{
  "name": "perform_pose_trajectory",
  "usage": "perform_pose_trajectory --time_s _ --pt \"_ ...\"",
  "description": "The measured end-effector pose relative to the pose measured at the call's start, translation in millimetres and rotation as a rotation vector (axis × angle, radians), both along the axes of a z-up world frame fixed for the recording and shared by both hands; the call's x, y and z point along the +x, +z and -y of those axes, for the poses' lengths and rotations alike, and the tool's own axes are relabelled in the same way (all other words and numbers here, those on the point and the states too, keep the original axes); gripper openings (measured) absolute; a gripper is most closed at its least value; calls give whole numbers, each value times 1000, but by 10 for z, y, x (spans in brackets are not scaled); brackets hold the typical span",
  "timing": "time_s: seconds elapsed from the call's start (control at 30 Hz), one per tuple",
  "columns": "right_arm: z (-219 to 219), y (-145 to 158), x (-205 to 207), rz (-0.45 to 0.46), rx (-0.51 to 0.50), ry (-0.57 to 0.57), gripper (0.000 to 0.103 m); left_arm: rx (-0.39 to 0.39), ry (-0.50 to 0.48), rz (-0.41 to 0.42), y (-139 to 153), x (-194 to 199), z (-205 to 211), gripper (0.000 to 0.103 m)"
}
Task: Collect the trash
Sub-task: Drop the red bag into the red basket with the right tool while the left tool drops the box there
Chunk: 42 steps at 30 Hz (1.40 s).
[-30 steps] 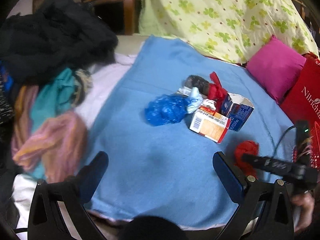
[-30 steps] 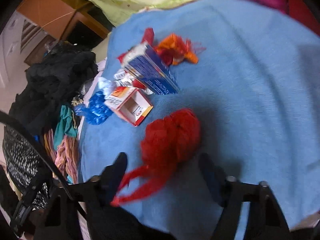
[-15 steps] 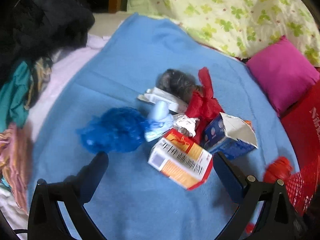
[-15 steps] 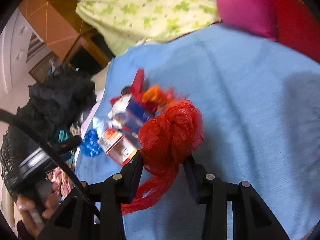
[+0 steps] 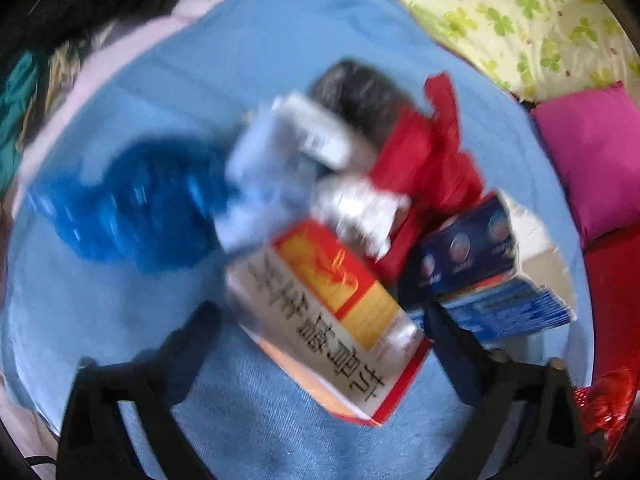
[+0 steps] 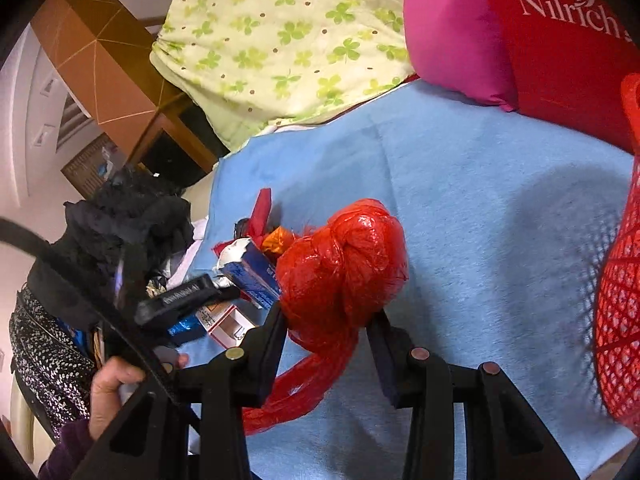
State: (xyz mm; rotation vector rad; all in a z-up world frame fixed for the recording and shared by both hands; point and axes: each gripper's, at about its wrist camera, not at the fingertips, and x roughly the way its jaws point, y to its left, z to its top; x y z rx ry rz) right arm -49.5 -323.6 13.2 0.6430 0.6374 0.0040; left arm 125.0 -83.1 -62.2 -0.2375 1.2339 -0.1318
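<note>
A trash pile lies on the blue blanket point(image 5: 280, 40). My left gripper point(image 5: 316, 324) is open, its fingers on either side of the near end of a white, red and yellow carton point(image 5: 328, 312). Beside the carton are a blue box point(image 5: 468, 264), a crumpled blue plastic bag point(image 5: 132, 208), red wrappers point(image 5: 428, 160) and white paper point(image 5: 280, 160). The view is blurred. My right gripper point(image 6: 332, 320) is shut on a knotted red plastic bag point(image 6: 344, 264) and holds it above the blanket point(image 6: 500, 200). The pile shows behind it point(image 6: 248, 268).
A red mesh basket point(image 6: 620, 300) stands at the right edge. A pink pillow point(image 6: 452, 32), a red bag point(image 6: 568, 40) and a green patterned quilt point(image 6: 280, 40) lie behind. Dark clothes point(image 6: 128, 220) are heaped at the left.
My left gripper has moved in close to the pile and now straddles the carton. My right gripper closed on the red bag, lifted it and swung right toward the mesh basket.
</note>
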Motion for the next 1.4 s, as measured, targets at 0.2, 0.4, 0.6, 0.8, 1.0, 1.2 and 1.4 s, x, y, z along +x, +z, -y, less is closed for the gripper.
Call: perform_pose_trajectory --time_s 0.2,0.4,0.6,0.8,1.0,1.2,1.4 --pt "66 42 -217 28 -48 -13 43 -58 5 50 85 -250 -121 58" --pt "31 418 -602 214 -172 -39 43 -38 -49 158 268 -696 -204 50" --pt "144 744 -1092 365 -273 -126 43 11 -159 326 754 -1190 -128 50" --pt "549 879 -1580 417 -261 -263 46 -14 -382 456 1290 -1686 534 50" --pt "1063 783 -2077 406 -196 -449 46 -150 -687 511 1741 -2140 1664 52" --pt "1572 561 -2335 339 -44 -596 49 -248 -846 486 1833 -2362 2453 60" --pt "1798 463 -2404 317 -12 -678 83 -189 -907 479 1677 -2405 2747 64"
